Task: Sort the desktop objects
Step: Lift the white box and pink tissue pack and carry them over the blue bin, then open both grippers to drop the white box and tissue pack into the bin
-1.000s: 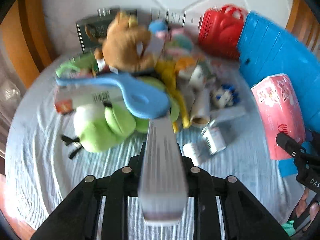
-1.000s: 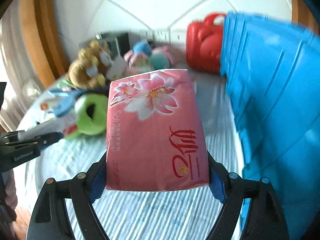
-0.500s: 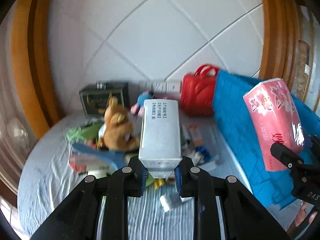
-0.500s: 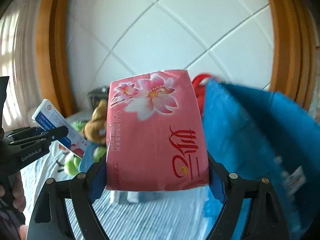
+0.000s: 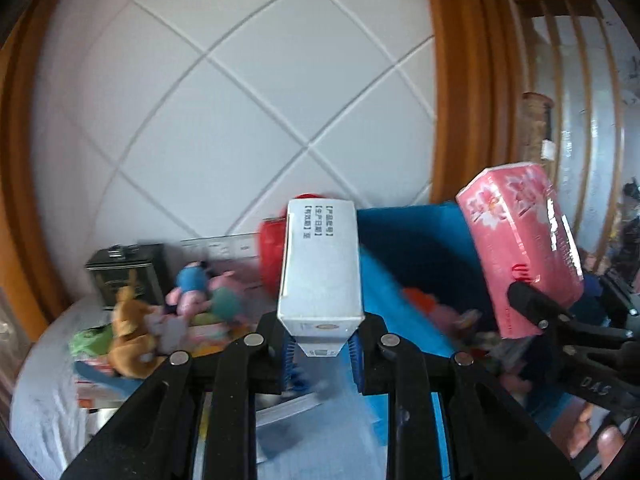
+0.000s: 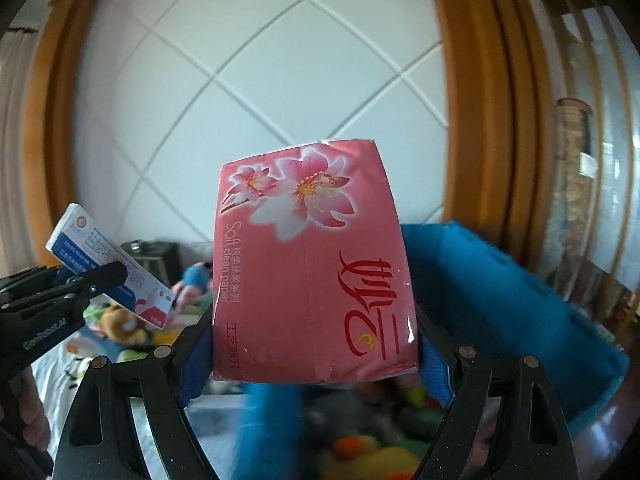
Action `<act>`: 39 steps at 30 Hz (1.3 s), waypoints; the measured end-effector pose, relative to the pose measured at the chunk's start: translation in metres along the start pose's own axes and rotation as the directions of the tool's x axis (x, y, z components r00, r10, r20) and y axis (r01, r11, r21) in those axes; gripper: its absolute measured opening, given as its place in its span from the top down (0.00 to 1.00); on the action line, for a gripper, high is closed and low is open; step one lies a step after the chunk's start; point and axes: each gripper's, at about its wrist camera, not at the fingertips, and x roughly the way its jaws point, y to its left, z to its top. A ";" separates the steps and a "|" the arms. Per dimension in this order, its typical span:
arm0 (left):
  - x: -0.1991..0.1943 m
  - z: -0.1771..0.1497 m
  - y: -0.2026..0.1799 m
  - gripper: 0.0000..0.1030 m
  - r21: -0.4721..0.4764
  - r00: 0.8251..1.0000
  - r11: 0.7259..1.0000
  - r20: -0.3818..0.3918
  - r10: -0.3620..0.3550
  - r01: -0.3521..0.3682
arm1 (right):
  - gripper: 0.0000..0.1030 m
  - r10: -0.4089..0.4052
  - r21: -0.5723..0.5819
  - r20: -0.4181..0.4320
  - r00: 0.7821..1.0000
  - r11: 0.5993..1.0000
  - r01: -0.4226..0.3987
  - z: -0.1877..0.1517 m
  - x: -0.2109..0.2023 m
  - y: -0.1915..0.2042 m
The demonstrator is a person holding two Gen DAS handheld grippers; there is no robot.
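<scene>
The left tongs point(image 5: 322, 346) are clamped on a white box point(image 5: 320, 264) at the frame centre. The right tongs point(image 6: 316, 364) are clamped on a pink tissue pack point(image 6: 312, 264), above the blue basket point(image 6: 500, 292).

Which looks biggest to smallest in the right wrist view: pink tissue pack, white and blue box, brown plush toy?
1. pink tissue pack, held in the right gripper, closest to the lens, so inflated.
2. white and blue box, in the left gripper.
3. brown plush toy, partly hidden, farther off.
</scene>
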 end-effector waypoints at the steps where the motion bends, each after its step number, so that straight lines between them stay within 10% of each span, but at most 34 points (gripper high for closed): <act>1: 0.004 0.004 -0.011 0.79 -0.002 1.000 1.000 -0.001 -0.016 0.016 | 0.18 -0.007 0.001 -0.003 1.000 1.000 0.007 0.003 0.001 -0.010; 15: 0.104 0.056 -0.132 0.79 -0.007 0.976 0.995 -0.191 -0.103 0.104 | 0.18 -0.056 0.014 -0.129 0.990 0.998 0.058 0.034 0.050 -0.143; 29: 0.189 0.013 -0.181 0.79 0.041 0.867 0.998 -0.498 -0.017 0.044 | 0.18 -0.057 -0.030 -0.368 0.928 0.998 0.049 0.003 0.111 -0.195; 36: 0.186 0.013 -0.184 0.77 0.070 0.867 0.998 -0.498 0.032 0.004 | 0.17 -0.051 -0.038 -0.379 0.924 0.998 0.039 0.002 0.118 -0.199; 39: 0.189 0.015 -0.179 0.61 0.063 0.870 0.998 -0.491 0.041 -0.011 | 0.17 -0.054 -0.051 -0.375 0.925 0.998 0.038 0.010 0.120 -0.195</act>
